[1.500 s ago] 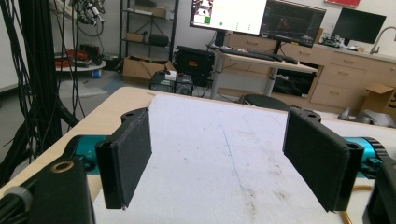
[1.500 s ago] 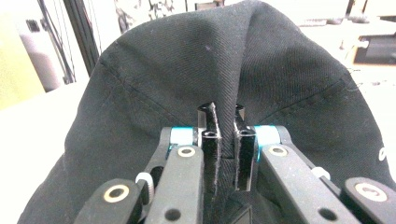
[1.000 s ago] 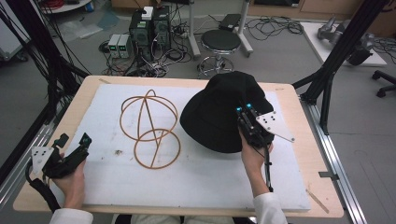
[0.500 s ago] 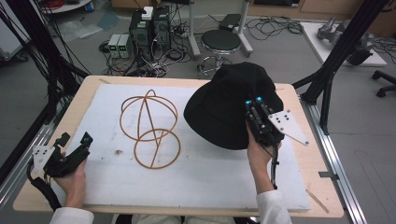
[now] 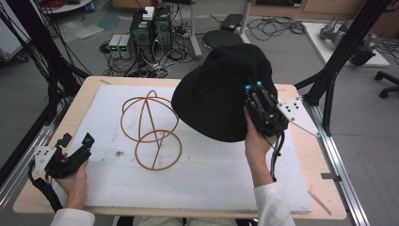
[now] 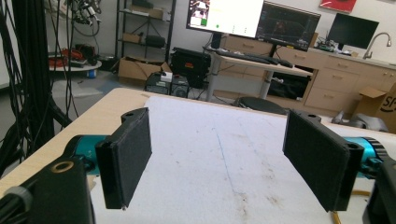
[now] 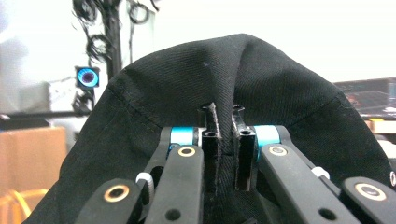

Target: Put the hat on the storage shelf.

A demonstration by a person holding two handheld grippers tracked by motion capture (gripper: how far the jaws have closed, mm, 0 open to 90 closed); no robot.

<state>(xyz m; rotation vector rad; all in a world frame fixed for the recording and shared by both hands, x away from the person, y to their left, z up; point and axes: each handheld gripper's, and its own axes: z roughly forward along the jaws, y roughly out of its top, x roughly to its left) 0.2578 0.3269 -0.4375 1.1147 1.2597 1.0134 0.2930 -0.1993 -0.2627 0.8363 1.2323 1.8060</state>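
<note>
A black bucket hat (image 5: 221,92) hangs above the right half of the table, lifted clear of the white foam mat (image 5: 197,179). My right gripper (image 5: 252,89) is shut on a fold of its fabric; in the right gripper view the black hat (image 7: 233,74) bunches between the two closed jaws of the gripper (image 7: 224,135). A wooden wire hat stand (image 5: 150,127), made of thin brown hoops, lies on the mat at centre left. My left gripper (image 5: 75,140) rests open at the table's front left corner, and its pads (image 6: 128,154) hold nothing.
The wooden table edge (image 5: 37,188) frames the mat. Black frame posts (image 5: 339,56) stand at the right and left. Computers and cables (image 5: 146,33) and a round stool (image 5: 223,37) sit on the floor beyond the far edge.
My right gripper has raised the hat up and away from me, off the mat. The left gripper has stayed where it was.
</note>
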